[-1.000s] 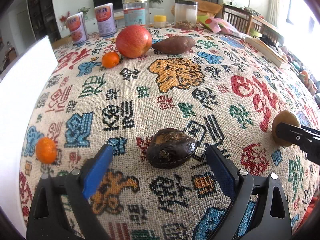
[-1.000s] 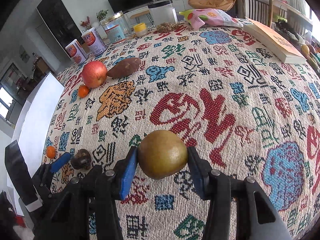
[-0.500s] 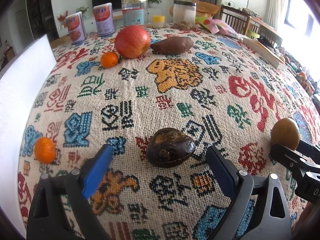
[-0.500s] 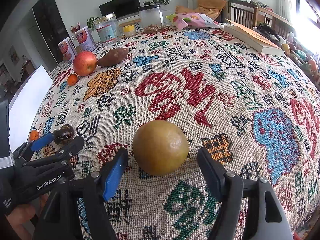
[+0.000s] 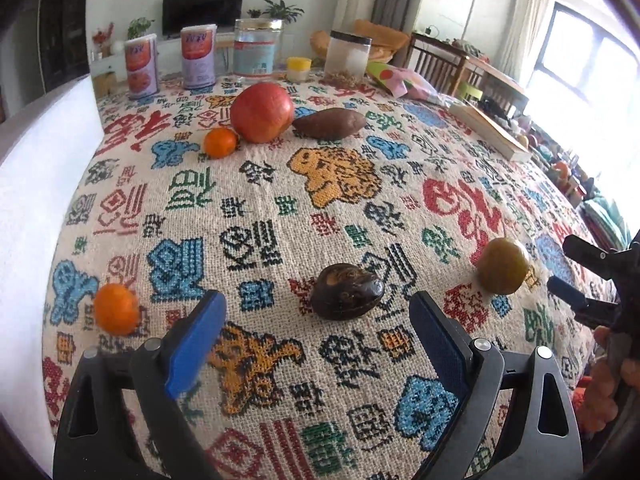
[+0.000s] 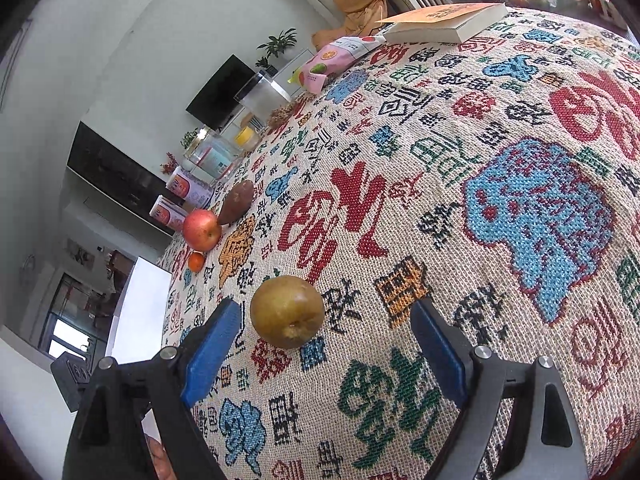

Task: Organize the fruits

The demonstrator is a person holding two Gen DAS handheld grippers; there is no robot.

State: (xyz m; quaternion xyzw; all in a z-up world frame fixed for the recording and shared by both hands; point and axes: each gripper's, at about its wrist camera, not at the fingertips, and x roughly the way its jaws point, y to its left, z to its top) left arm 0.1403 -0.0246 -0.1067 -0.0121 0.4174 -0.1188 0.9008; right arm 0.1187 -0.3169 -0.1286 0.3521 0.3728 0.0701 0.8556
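Note:
A dark brown fruit point(image 5: 347, 297) lies on the patterned cloth just ahead of my open, empty left gripper point(image 5: 316, 344). A brown-green pear point(image 5: 503, 266) sits to its right; in the right wrist view the pear point(image 6: 287, 311) lies on the cloth between the fingers of my open right gripper point(image 6: 324, 344), nearer the left finger and free of both. A small orange point(image 5: 116, 314) lies at the near left. A red apple point(image 5: 262, 107), another small orange point(image 5: 219, 142) and a sweet potato point(image 5: 329, 123) sit together at the far side.
Two cans point(image 5: 141, 66), a glass jar point(image 5: 254, 53), a lidded plastic jar point(image 5: 347, 57) and a small yellow pot point(image 5: 298, 69) line the far edge. A snack bag point(image 6: 336, 58) and a book point(image 6: 444, 23) lie far right. A white board point(image 5: 28, 184) borders the left.
My right gripper has opened and let go of the pear, which now rests on the cloth. The right gripper has drawn back and tilted. The left gripper has stayed put.

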